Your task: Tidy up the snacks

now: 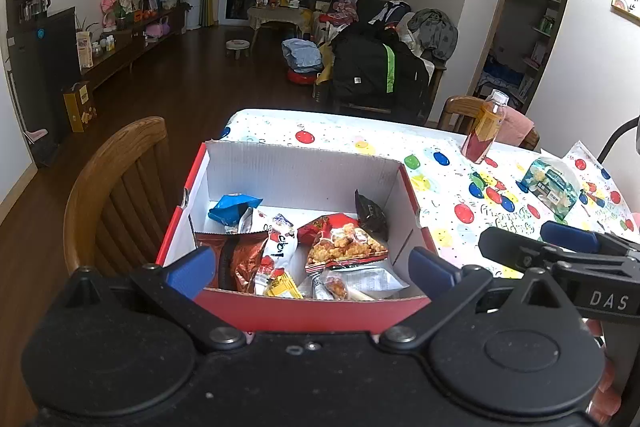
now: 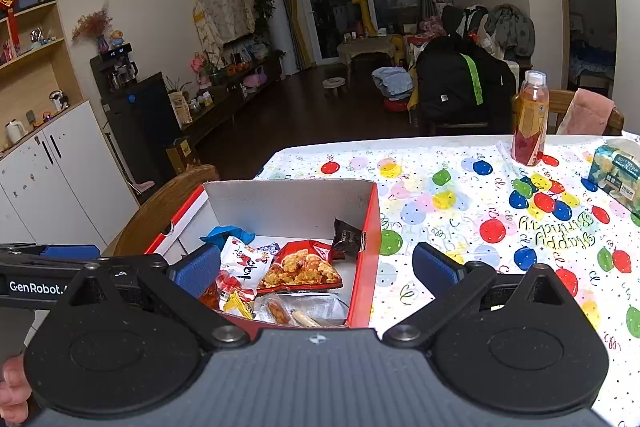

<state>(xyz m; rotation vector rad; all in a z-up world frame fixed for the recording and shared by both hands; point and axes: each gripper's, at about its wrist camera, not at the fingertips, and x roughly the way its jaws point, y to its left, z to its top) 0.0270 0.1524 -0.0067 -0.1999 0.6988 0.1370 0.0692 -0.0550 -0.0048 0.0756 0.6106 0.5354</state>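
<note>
A red cardboard box (image 1: 300, 167) with a white inside stands on the table's left part. Several snack packets lie in it: a blue one (image 1: 234, 207), a brown one (image 1: 236, 259), a white one with red print (image 1: 280, 247), a red one picturing fried pieces (image 1: 344, 245) and a dark one (image 1: 370, 215). My left gripper (image 1: 312, 269) hovers open over the box's near wall, holding nothing. My right gripper (image 2: 316, 267) is open too, straddling the right wall of the box (image 2: 288, 203), nothing between its blue pads. A pale green packet (image 2: 618, 171) lies on the table at far right.
The table (image 2: 440, 227) wears a balloon-print cloth. A bottle of orange drink (image 2: 530, 119) stands upright near its far edge. A wooden chair (image 1: 112, 187) is left of the box, another with a pink cloth (image 2: 588, 115) behind the bottle. A hand (image 2: 14, 391) grips at lower left.
</note>
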